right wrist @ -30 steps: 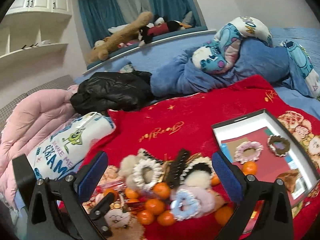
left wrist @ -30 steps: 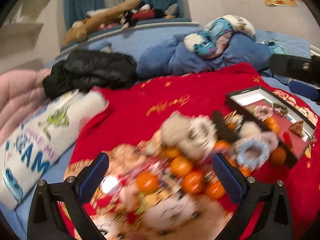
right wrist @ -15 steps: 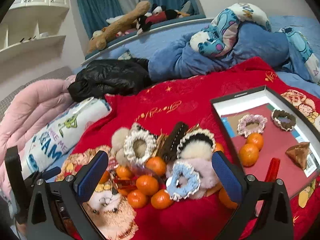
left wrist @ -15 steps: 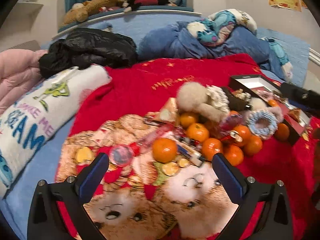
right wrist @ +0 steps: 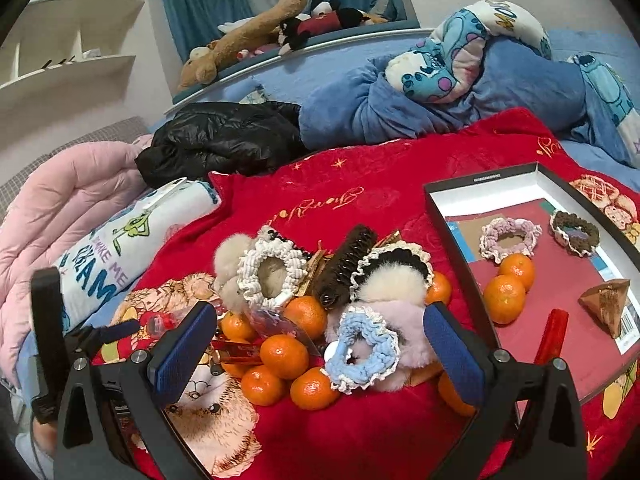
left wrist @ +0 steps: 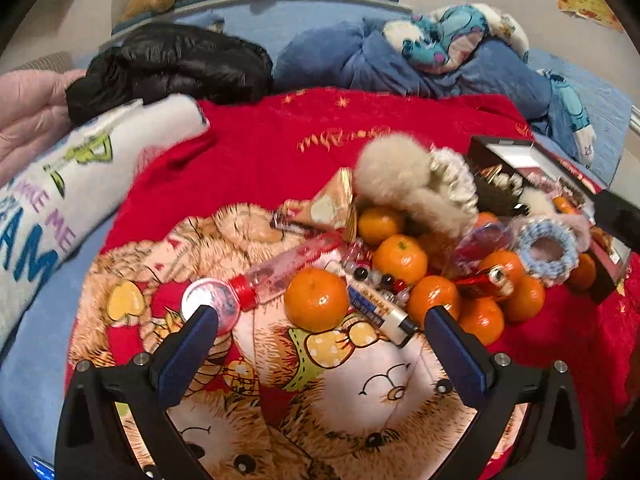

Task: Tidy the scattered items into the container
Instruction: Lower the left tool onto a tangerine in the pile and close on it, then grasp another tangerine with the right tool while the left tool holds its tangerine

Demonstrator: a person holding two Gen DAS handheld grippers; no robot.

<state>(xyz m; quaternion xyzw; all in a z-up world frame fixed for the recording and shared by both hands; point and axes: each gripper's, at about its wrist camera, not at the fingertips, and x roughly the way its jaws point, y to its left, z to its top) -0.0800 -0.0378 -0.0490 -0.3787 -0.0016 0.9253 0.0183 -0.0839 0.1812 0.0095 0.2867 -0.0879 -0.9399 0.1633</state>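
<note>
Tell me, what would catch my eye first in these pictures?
Probably the heap of bright orange tangerines and fluffy hair scrunchies, like the blue scrunchie, piled on the red blanket mid-picture. To its right lies a shallow black box already holding two tangerines and two scrunchies. In the foreground, each open hand-held gripper frames the heap: left, right.

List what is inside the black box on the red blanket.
The black box holds two mandarins, a lilac scrunchie, a brown scrunchie, a brown pyramid packet and a red stick. The right gripper hides its near corner.
</note>
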